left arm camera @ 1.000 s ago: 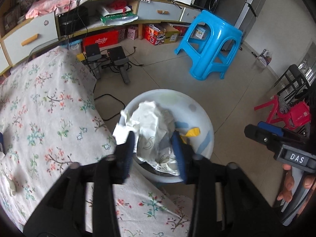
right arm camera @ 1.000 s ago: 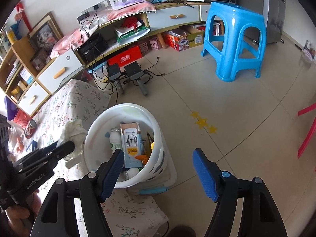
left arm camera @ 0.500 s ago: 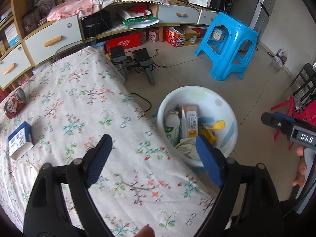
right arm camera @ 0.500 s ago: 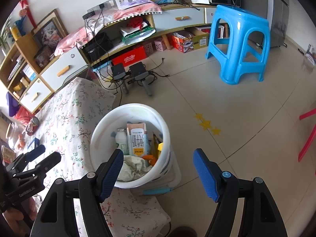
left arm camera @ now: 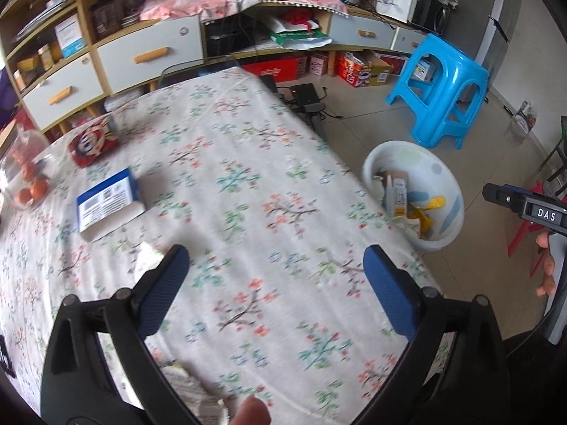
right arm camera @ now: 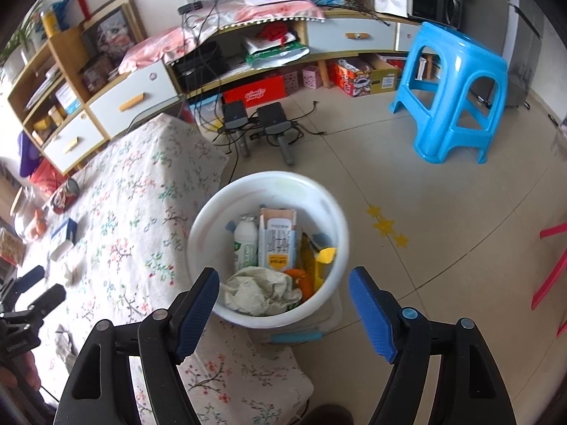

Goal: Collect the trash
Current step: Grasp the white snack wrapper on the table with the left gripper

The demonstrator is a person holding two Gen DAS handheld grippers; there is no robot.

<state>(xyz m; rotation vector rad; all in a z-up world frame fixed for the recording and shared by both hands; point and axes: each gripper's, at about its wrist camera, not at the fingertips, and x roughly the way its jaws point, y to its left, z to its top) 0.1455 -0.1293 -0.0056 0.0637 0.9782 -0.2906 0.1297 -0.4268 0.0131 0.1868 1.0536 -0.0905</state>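
Note:
A white bin (right arm camera: 212, 212) stands on the floor by the table's right edge; it also shows in the left wrist view (left arm camera: 450, 177). It holds a crumpled paper wad (right arm camera: 258, 290), a milk carton (right arm camera: 278, 244) and a white bottle (right arm camera: 245, 242). My left gripper (left arm camera: 276, 279) is open and empty over the floral tablecloth (left arm camera: 230, 163). On the table lie a blue-and-white box (left arm camera: 106, 202), a red can (left arm camera: 92, 141) and crumpled paper (left arm camera: 149, 251) by the left finger. My right gripper (right arm camera: 283, 301) is open and empty above the bin's near rim.
A blue stool (right arm camera: 457, 92) stands on the floor beyond the bin. Two black devices with cables (right arm camera: 258, 120) lie near the low shelf unit (right arm camera: 141, 99). A clear container with oranges (left arm camera: 28, 184) sits at the table's left edge. Red chair legs (right arm camera: 553, 276) are at right.
My left gripper let the crumpled paper wad drop into the bin, opened, and swung back left over the table. My right gripper stayed open above the bin.

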